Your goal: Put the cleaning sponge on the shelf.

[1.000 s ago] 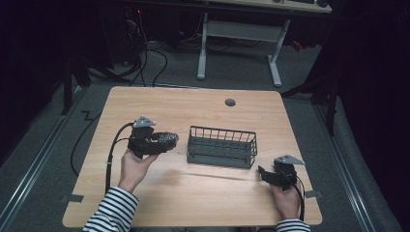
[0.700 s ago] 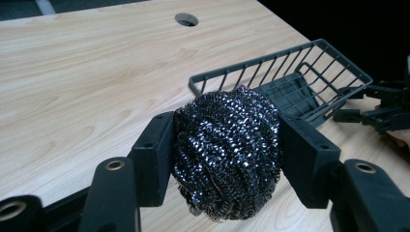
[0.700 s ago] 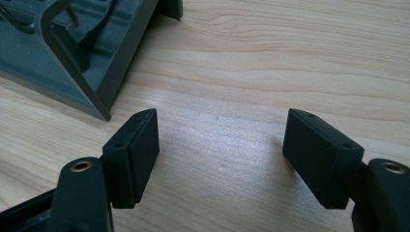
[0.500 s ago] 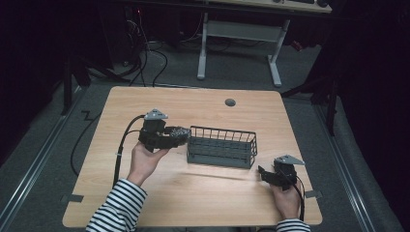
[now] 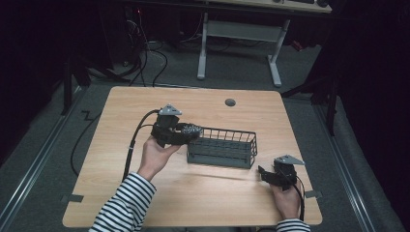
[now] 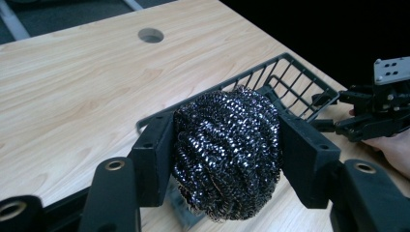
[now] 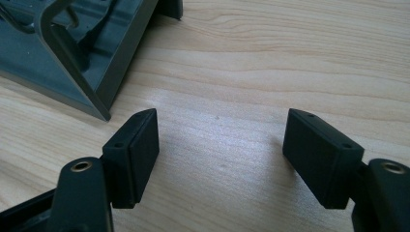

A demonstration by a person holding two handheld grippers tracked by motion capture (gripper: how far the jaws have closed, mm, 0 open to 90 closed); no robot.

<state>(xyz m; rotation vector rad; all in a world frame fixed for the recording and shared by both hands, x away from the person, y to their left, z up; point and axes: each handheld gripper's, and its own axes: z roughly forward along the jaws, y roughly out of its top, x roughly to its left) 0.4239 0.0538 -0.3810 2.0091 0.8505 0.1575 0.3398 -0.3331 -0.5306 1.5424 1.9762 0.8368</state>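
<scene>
While raised at basket (image 5: 222, 147) | left gripper (image 5: 186, 134) clamps scourer (image 6: 227, 150) | right gripper (image 5: 265, 174) rests agape

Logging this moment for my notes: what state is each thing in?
Left gripper: shut on the scourer, at the basket's left end.
Scourer: clamped between the jaws, off the table.
Basket: upright on the table, looks empty.
Right gripper: open, holding nothing, low over the table beside the basket.
</scene>
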